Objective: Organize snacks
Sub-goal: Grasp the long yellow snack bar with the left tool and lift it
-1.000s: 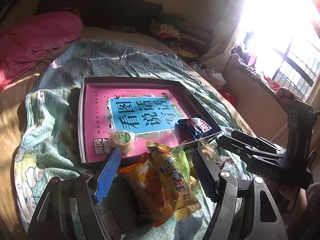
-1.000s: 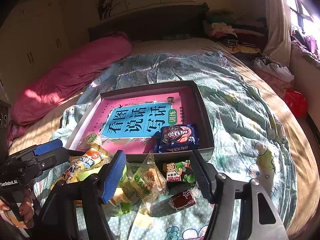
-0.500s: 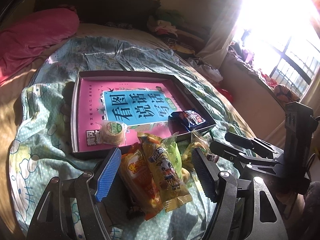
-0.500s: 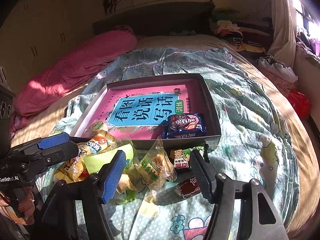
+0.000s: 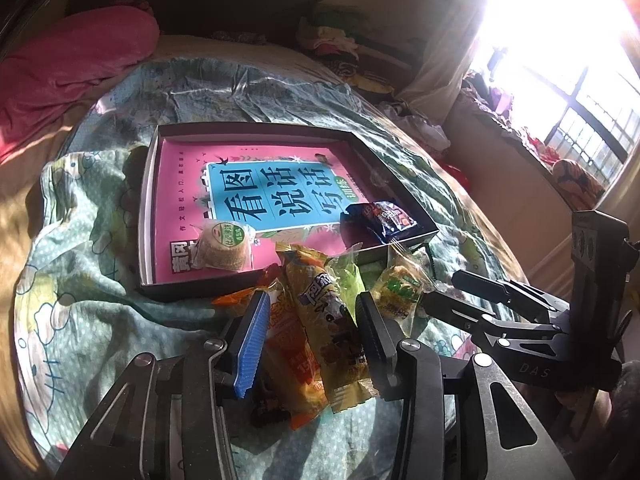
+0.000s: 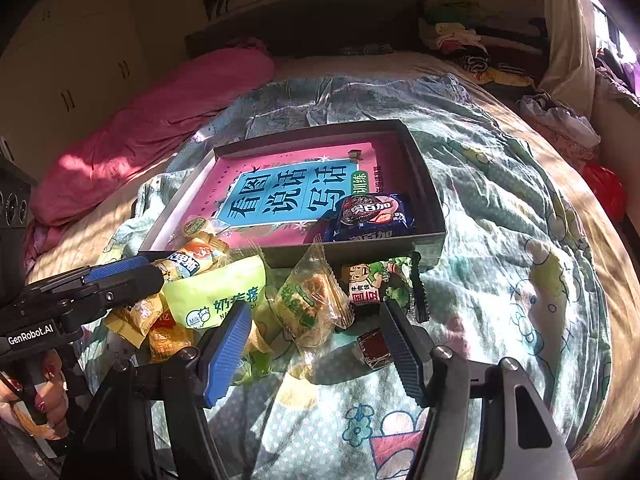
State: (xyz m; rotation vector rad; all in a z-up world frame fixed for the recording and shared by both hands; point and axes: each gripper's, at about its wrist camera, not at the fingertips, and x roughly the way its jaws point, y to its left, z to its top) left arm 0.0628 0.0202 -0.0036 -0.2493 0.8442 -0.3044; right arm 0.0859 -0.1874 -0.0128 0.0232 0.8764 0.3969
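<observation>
A dark shallow box (image 5: 276,276) (image 6: 424,168) with a pink and blue book in its bottom lies on the bed. In it are a round cake in clear wrap (image 5: 222,246) and a dark blue cookie pack (image 5: 380,218) (image 6: 372,214). A pile of snack packs lies in front of the box. My left gripper (image 5: 310,320) is partly closed around a yellow snack pack (image 5: 324,320) and an orange pack (image 5: 288,344); I cannot tell if the pads press them. My right gripper (image 6: 312,344) is open over a clear-wrapped pastry (image 6: 310,306).
A green pack (image 6: 216,300), a cartoon pack (image 6: 368,280) and a small dark red candy (image 6: 374,348) lie in the pile. A pink quilt (image 5: 68,56) lies at the back left. Clothes are piled by the window (image 5: 560,80).
My left gripper has moved down and forward over the yellow and orange packs, and its jaws have narrowed around them. My right gripper has come lower over the pile.
</observation>
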